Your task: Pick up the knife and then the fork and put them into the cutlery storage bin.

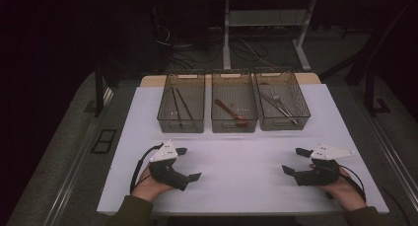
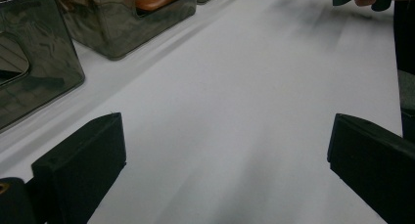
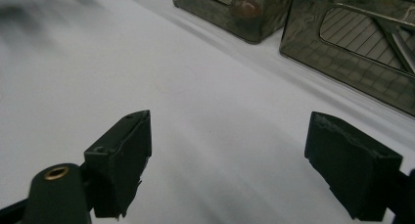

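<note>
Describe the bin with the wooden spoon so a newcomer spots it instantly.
On the white table, three smoky see-through bins stand in a row at the far edge. Take the middle bin. It alone holds a reddish-brown wooden spoon; the left bin has dark sticks, the right bin metal cutlery.

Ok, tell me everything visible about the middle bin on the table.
The middle bin is a smoky, see-through rectangular container that looks like plastic, open at the top, with a handle cutout in each short end. It stands upright on the white tabletop, in a row between two matching bins, close beside them at the far side. Inside lies a reddish-brown spoon, set diagonally on the floor of the bin. Both grippers sit well short of it, open.
</note>
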